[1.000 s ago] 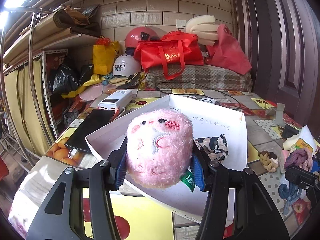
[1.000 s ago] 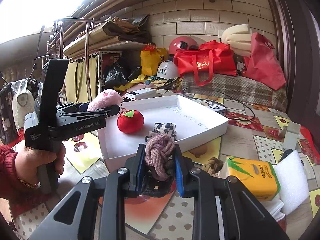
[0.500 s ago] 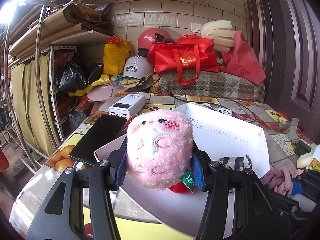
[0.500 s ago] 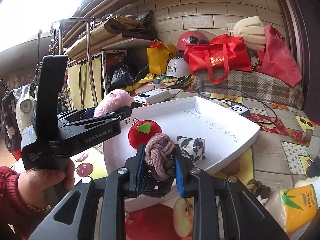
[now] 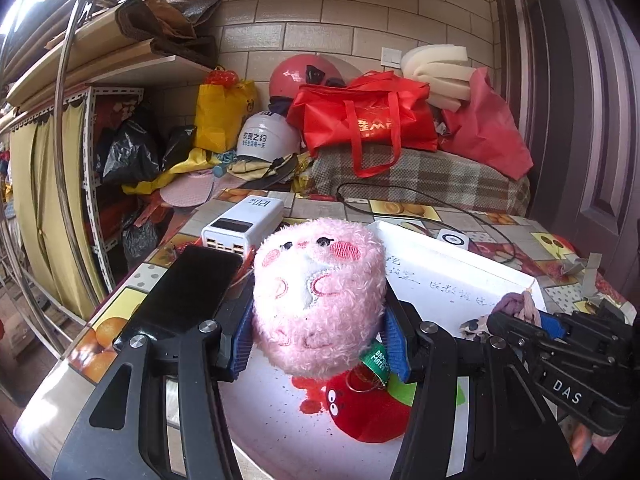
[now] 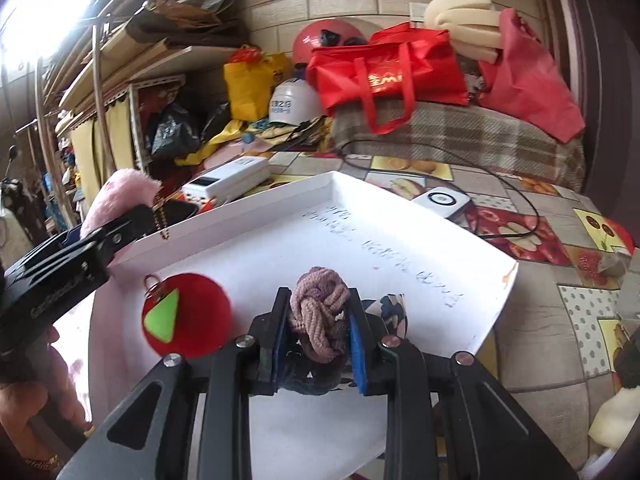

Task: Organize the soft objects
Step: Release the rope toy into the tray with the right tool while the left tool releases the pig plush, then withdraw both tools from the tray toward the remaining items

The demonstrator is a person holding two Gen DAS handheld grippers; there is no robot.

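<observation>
The pink plush toy (image 5: 320, 296) sits clamped in the left gripper (image 5: 320, 344), low in the frame above the white tray (image 6: 400, 216), where a second ago it hung short of the rim. The right gripper (image 6: 318, 332) grips a knotted rope ball (image 6: 318, 312) — it too has come over the tray, between the red apple plush (image 6: 188, 316) and a patterned cloth (image 6: 394, 310). Both look ready to drop.

A fluffy pink plush toy (image 5: 318, 300) with rosy cheeks, a mauve knotted rope ball (image 6: 320, 312), a red plush apple (image 6: 188, 314) with a lime-green leaf and a camouflage-patterned cloth (image 6: 390, 312) show against the white tray (image 6: 400, 232) on the fruit-print tablecloth (image 6: 540, 320).
</observation>
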